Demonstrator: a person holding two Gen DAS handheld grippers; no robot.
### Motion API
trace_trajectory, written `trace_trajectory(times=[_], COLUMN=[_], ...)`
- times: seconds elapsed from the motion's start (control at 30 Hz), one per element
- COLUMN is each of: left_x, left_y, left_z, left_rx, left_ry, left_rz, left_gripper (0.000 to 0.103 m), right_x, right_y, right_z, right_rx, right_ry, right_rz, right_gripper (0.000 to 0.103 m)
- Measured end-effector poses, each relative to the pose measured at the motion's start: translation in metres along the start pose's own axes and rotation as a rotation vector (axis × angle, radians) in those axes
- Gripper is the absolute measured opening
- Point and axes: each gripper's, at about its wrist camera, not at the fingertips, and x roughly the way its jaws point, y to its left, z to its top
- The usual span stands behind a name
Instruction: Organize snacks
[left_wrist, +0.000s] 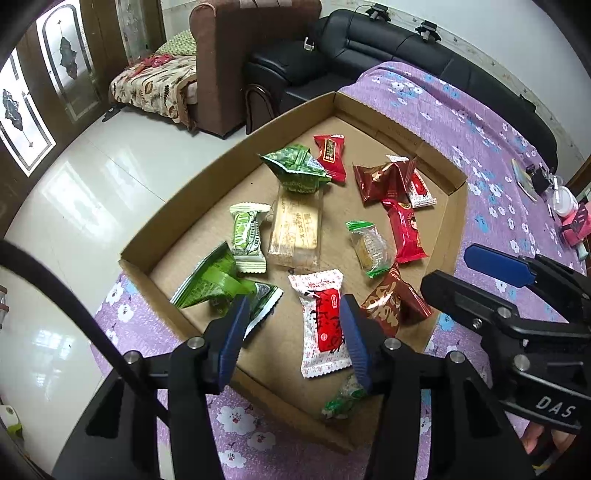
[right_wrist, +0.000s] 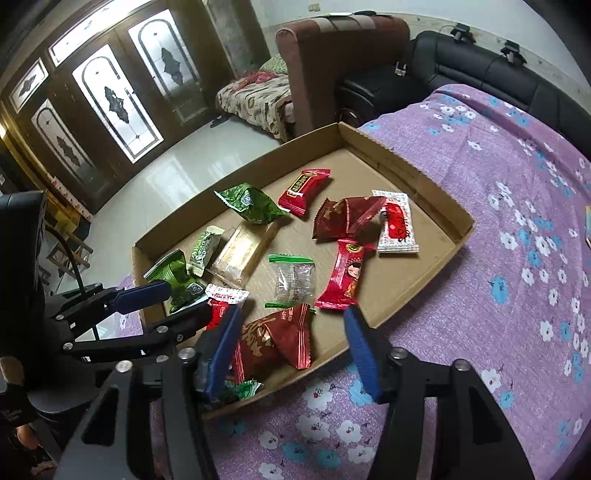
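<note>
Quick count of the cardboard tray (left_wrist: 207, 201): three green foil packets (left_wrist: 297, 168), three dark red foil packets (left_wrist: 380, 181), two bright red ones (left_wrist: 330, 151), two white-and-red ones (left_wrist: 323, 325), two clear green-edged ones (left_wrist: 369, 247), one pale cracker pack (left_wrist: 295, 230).

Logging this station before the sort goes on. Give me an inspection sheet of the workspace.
Surface: purple floral cloth carrying a shallow cardboard tray.
Job's things: wrapped snacks loose in the tray, among them a white-and-red packet, a dark red packet and a green packet.
Clutter: small items on the cloth's far edge, too small to identify.
Grippers: left gripper open over the white-and-red packet; right gripper open over the dark red packet.
Cables: black cable by the left gripper.
Surroundings: black sofa, brown armchair, tiled floor.
</note>
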Motion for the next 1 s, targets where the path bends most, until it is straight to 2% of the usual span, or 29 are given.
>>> trace_trajectory(times=[0.13, 0.2, 0.43, 0.53, 1.0], left_x=[-0.012, -0.020, -0.045, -0.052, -0.072], left_y=[-0.001, -0.003, -0.008, -0.012, -0.015], left_z=[-0.007, -0.011, -0.028, -0.034, -0.054], left_rx=[-0.002, 0.000, -0.002, -0.004, -0.055], left_ry=[-0.031, -0.058, -0.134, -0.159, -0.174], left_rz=[0.023, 0.043, 0.095, 0.110, 0.162], left_gripper=[0.053, 0.053, 0.066, 0.070, 0.073], right_x=[-0.011, -0.019, -0.048, -0.058, -0.077], right_y=[0.003, 0.006, 0.016, 0.019, 0.031], right_z=[-0.006, -0.010, -0.031, -0.043, -0.062], right_rx=[0.013, 0.018, 0.005, 0.011, -0.014], right_ry=[-0.006, -0.022, -0.078, -0.103, -0.168], right_rz=[-0.006, -0.004, -0.036, -0.061, -0.127], right_gripper=[0.070, 0.078, 0.088, 0.102, 0.103])
